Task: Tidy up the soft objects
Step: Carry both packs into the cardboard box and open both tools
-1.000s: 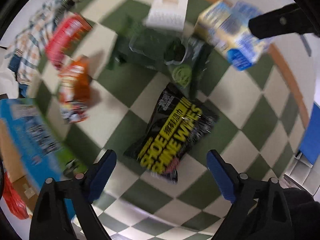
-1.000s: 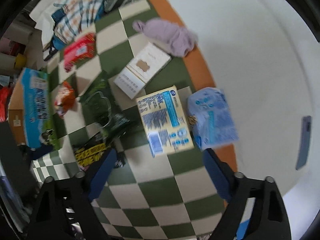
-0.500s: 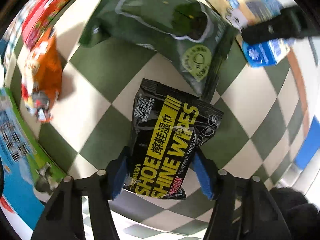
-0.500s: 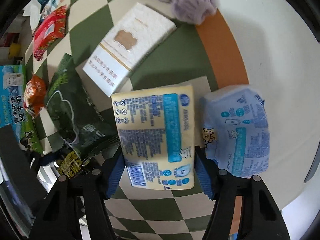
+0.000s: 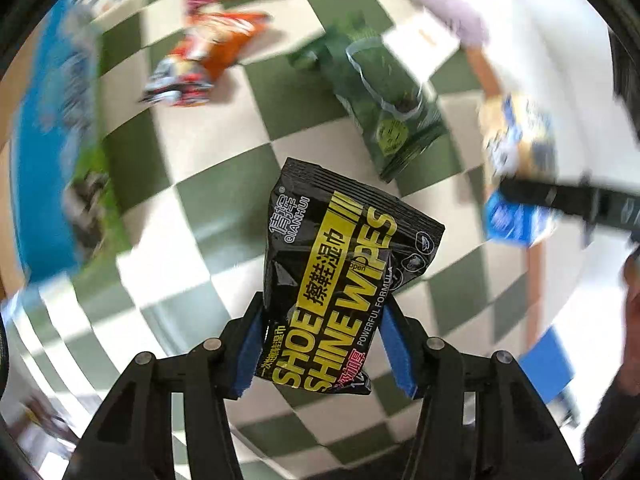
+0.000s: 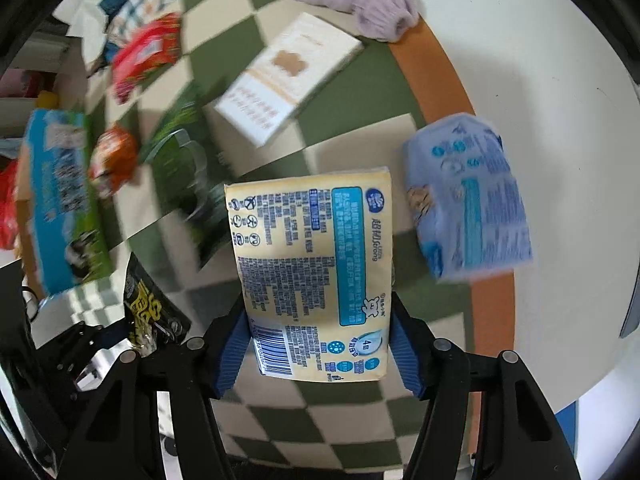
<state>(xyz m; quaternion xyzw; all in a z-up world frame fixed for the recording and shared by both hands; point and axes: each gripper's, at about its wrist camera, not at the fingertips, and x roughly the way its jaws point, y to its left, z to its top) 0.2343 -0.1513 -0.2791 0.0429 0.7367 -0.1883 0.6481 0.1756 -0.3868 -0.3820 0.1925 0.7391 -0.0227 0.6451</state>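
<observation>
Both wrist cameras look steeply down along their own fingers, close over the checkered mat (image 5: 192, 216). Each view catches the dark green pack (image 5: 384, 108) and the blue carton (image 6: 60, 196), and the right view sees the left's black wipes pack (image 6: 148, 304) at its lower left.

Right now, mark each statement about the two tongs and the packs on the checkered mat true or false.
1. The left tongs grip a black shoe-wipes pack. True; they are closing on it.
2. The right tongs are empty. False: they are closing on a yellow pack.
3. A light blue pack lies beside the yellow pack. True.
4. The purple cloth covers the white box. False: it lies beside the box.
</observation>
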